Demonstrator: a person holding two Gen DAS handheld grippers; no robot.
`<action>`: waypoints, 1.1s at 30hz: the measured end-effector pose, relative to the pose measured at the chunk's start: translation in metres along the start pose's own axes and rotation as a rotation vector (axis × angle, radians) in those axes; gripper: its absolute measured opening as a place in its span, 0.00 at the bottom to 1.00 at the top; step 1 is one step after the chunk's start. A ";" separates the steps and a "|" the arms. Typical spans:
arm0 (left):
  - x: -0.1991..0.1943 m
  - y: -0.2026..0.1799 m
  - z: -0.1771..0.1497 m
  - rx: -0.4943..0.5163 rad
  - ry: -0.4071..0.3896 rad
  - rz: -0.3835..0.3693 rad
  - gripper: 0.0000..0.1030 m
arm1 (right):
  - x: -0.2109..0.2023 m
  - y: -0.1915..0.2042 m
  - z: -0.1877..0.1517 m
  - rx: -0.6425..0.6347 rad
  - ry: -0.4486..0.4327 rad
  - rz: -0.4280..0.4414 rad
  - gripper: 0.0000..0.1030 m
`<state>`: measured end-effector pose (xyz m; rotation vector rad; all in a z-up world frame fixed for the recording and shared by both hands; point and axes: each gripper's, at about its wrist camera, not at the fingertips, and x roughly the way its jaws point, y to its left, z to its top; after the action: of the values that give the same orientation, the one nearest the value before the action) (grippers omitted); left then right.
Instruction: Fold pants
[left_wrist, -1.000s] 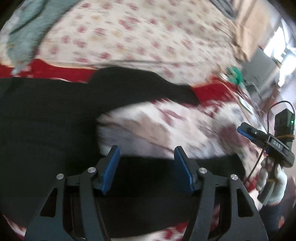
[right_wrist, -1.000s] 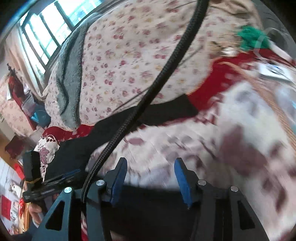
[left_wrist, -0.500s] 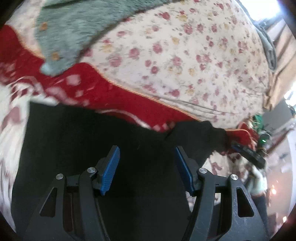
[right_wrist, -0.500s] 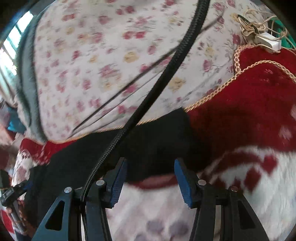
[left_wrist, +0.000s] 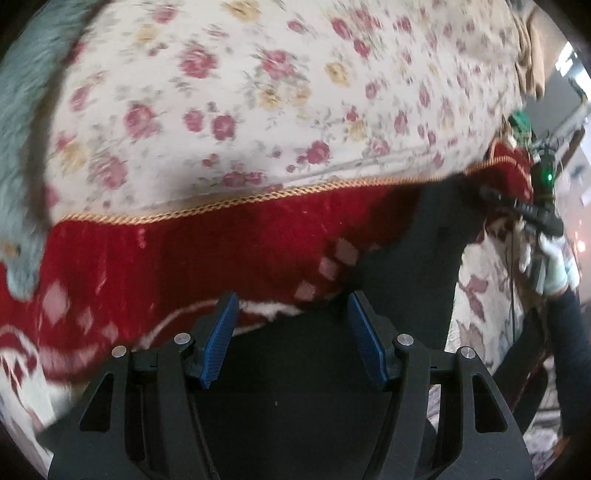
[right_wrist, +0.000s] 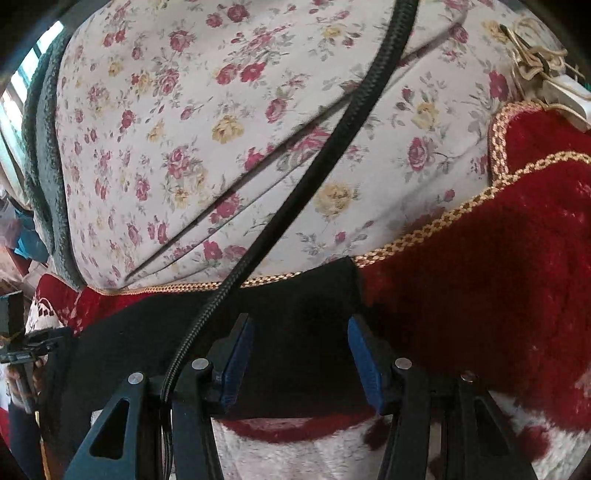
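Note:
Black pants (left_wrist: 295, 369) lie flat on a red and white blanket (left_wrist: 184, 254). In the left wrist view my left gripper (left_wrist: 291, 332) is open, its blue pads low over the pants' far edge. One leg runs to the right (left_wrist: 432, 236), where my right gripper (left_wrist: 524, 210) shows, held by a white-gloved hand. In the right wrist view my right gripper (right_wrist: 299, 360) is open, its pads astride the black leg end (right_wrist: 295, 295). The left gripper (right_wrist: 22, 347) shows at the far left edge.
A floral quilt (left_wrist: 277, 92) rises just beyond the blanket's gold braided edge (right_wrist: 424, 236). A grey fleece (left_wrist: 22, 147) hangs at the left. A black cable (right_wrist: 314, 173) crosses the right wrist view. A white plug with cord (right_wrist: 554, 88) lies at the far right.
Both grippers have moved forward and lower toward the pants' far edge. The quilt and the blanket's braid now loom closer. Both stay open.

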<state>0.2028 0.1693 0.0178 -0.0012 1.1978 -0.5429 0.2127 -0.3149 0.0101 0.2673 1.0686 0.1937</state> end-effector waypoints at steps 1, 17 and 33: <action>0.003 -0.003 0.005 0.012 0.009 -0.014 0.59 | -0.001 -0.004 -0.001 0.003 -0.003 0.003 0.49; 0.050 -0.040 0.041 0.156 0.087 -0.196 0.60 | -0.008 -0.033 0.009 0.052 -0.042 0.117 0.50; 0.078 -0.057 0.029 0.213 0.130 -0.164 0.60 | 0.048 0.014 0.017 -0.208 0.030 -0.131 0.34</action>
<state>0.2256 0.0802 -0.0240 0.1198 1.2675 -0.8235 0.2501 -0.2901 -0.0182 0.0077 1.0828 0.1903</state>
